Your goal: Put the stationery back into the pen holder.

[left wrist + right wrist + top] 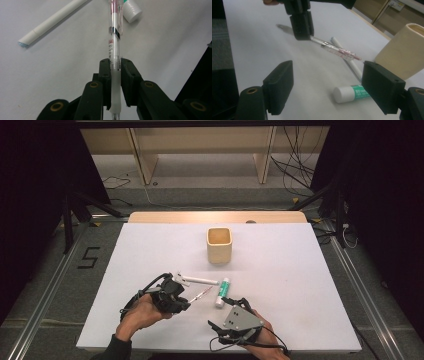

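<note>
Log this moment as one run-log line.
left hand-held gripper: shut on clear pink-inked pen, lifted | right hand-held gripper: open, empty | green-labelled white glue stick: lying on table

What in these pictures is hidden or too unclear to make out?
- Inside of the beige cup: the high view shows its mouth, but too small to tell whether anything is in it.
- Print on the pen: blurred in the left gripper view; its far end is cut by the top edge.
- Glue stick: in the right gripper view, the right hand-held gripper has a jaw covering one end.
- White marker: cut off by the top edge.
</note>
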`<state>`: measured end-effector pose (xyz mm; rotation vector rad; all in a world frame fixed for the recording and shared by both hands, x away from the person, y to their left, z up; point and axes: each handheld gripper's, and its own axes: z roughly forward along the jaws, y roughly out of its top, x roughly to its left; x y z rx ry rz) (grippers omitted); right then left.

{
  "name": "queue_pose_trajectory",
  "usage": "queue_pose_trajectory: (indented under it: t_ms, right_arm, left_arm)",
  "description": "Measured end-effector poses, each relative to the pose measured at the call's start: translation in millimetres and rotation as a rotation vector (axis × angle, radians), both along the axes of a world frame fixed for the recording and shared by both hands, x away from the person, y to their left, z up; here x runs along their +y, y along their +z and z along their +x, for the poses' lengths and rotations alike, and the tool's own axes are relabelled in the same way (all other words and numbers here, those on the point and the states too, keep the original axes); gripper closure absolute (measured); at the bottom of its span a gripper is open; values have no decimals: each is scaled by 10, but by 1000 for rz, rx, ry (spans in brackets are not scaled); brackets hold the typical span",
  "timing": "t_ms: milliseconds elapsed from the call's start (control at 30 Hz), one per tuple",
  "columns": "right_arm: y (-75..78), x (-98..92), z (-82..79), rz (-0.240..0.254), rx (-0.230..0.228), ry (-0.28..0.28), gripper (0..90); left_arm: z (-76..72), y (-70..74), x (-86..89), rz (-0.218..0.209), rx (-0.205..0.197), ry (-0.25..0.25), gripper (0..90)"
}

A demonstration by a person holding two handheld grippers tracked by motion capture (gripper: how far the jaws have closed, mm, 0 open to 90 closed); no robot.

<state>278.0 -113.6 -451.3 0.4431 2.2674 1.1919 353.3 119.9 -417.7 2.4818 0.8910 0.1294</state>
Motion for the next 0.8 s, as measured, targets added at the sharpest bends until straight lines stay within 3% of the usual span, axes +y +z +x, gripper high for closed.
queue_pose_trajectory:
  t_ms: [533, 567, 667, 700, 800]
  right_arm:
    - [-105, 260, -80, -217, -231, 30, 295]
    - [-119, 293, -93, -247, -264, 32, 303]
    - [-132, 325, -109, -273, -291, 33, 312]
    - [-146, 351, -115, -309, -323, 42, 319]
    - [-171, 383, -126, -335, -348, 38, 326]
  left_arm:
    - [-75, -10, -103, 5, 16, -66, 792]
    - [-81, -10, -112, 6, 21, -72, 792]
    - [-95, -12, -132, 11, 28, -80, 792]
    - [-96, -11, -136, 14, 28, -85, 792]
    - [-109, -1, -145, 9, 30, -90, 792]
